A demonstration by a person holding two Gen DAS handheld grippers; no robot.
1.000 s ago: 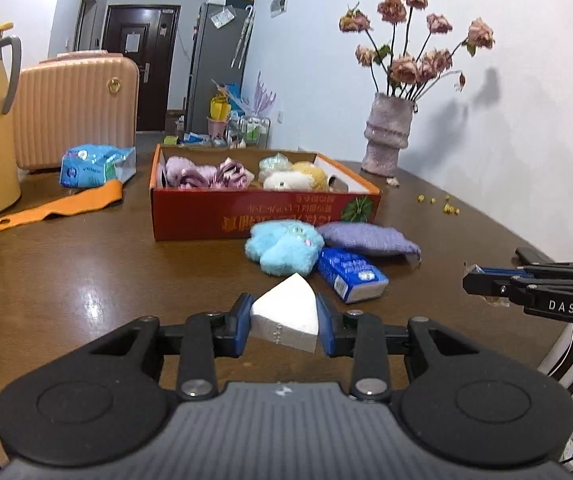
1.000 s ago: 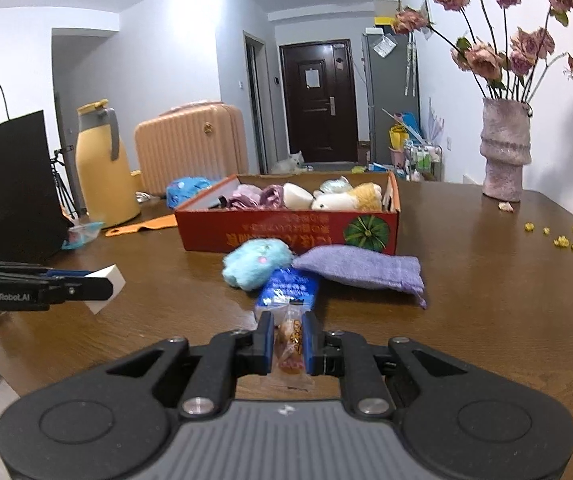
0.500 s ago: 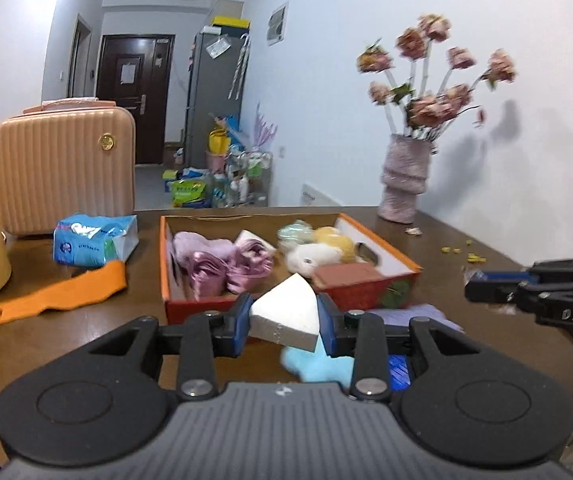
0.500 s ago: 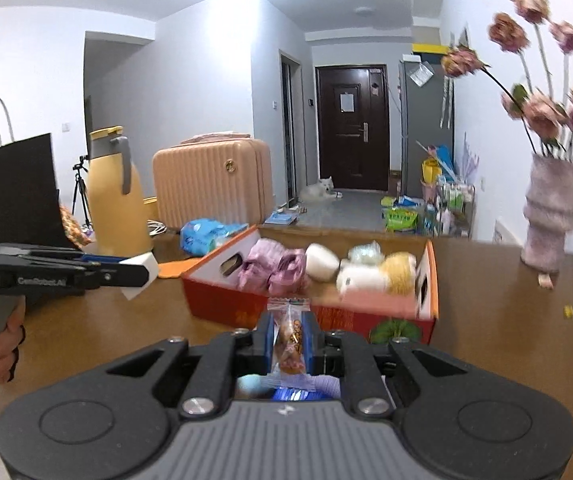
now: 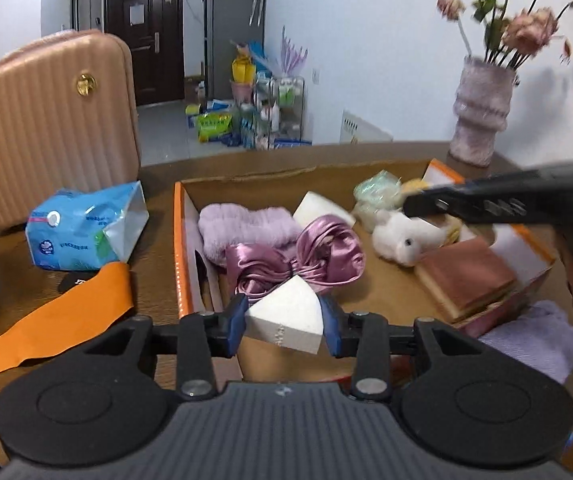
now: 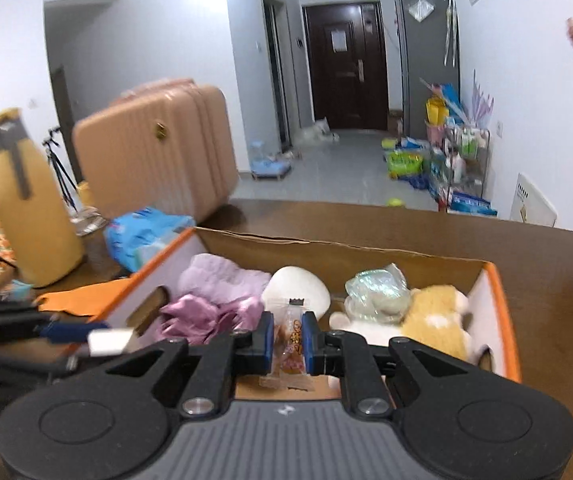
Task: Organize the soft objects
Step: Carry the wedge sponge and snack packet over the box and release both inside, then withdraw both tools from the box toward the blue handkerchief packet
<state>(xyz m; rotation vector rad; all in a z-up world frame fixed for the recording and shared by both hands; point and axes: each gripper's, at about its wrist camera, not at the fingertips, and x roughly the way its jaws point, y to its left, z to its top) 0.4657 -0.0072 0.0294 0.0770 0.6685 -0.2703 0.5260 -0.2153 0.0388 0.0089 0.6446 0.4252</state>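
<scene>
The left hand-held gripper (image 5: 282, 322) is clamped on a white wedge-shaped sponge (image 5: 284, 318), its blue pads pressed against the sponge's two sides. It hangs over the near edge of the orange cardboard box (image 5: 180, 248), which sits on the brown table (image 5: 158, 188).

The right hand-held gripper (image 6: 287, 344) is closed on a small clear snack packet (image 6: 289, 340) with an orange print, held upright between the pads, also above the near part of the box (image 6: 502, 300). In the left wrist view this gripper (image 5: 498, 204) reaches in from the right over the box's far right corner, blurred, so its fingertips are hard to make out there.

Inside the box lie a fluffy lilac cloth (image 5: 242, 228), a shiny purple satin bow (image 5: 310, 258), a white rounded sponge (image 6: 298, 290), a crinkled pale green bag (image 6: 376, 290), a white plush toy (image 5: 404, 238), a yellow plush toy (image 6: 438, 324) and a pink-topped sponge block (image 5: 468, 276).

Outside it, a purple knitted cloth (image 5: 534, 340) lies just beside the box's right near corner. To the left of the box are a blue tissue pack (image 5: 86, 228) and an orange flat strip (image 5: 54, 316), with a pink suitcase (image 5: 50, 120) behind them. A yellow thermos jug (image 6: 26, 200) stands at the left, and a ribbed vase of dried roses (image 5: 482, 116) stands beyond the box on the right.
</scene>
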